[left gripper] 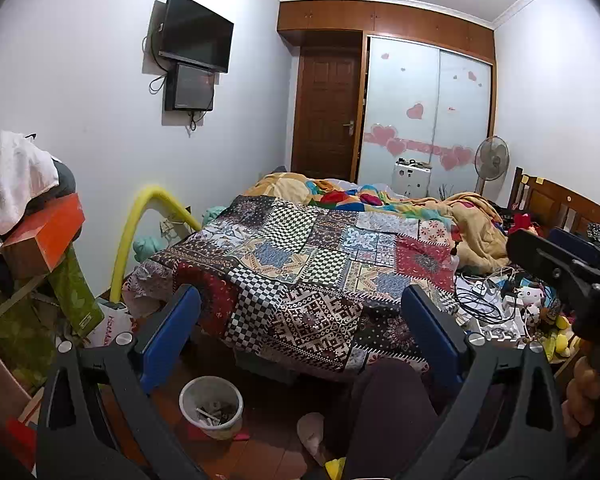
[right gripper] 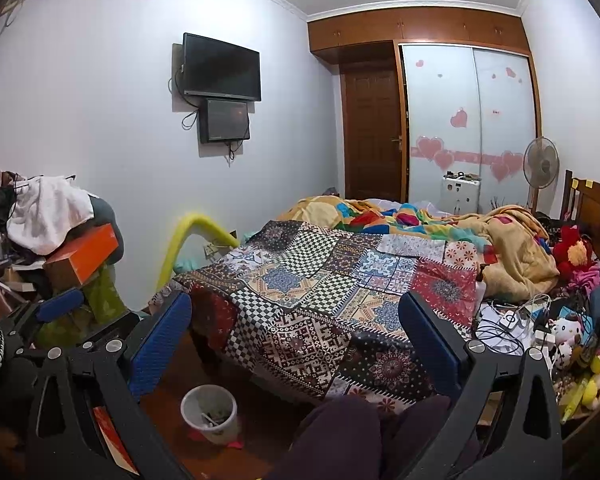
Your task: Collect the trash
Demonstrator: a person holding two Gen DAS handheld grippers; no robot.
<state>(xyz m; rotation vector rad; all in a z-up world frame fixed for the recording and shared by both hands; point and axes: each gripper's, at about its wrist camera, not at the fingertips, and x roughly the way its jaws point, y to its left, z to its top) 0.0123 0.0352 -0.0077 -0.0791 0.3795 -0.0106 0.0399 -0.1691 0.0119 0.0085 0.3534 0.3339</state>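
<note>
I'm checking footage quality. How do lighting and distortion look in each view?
Left wrist view: ceiling glare blown out at top, walls bowed by fisheye, dark vignette corners. Right wrist view: even light, the same curving, wardrobe and bed fairly sharp.

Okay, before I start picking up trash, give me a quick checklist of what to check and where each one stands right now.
1. Left gripper open and empty: ok, jaws wide apart, nothing between them.
2. Right gripper open and empty: ok, same.
3. Bin upright and within sight: ok, it stands on the floor by the bed corner.
4. Room in the bin: ok, only some scraps at the bottom.
5. Trash target picked out: cannot tell; red scraps lie beside the bin, but the clutter on the bed looks like cables and toys.
6. Clear path down to the bin: not ok, the person's knees sit just beside it.
</note>
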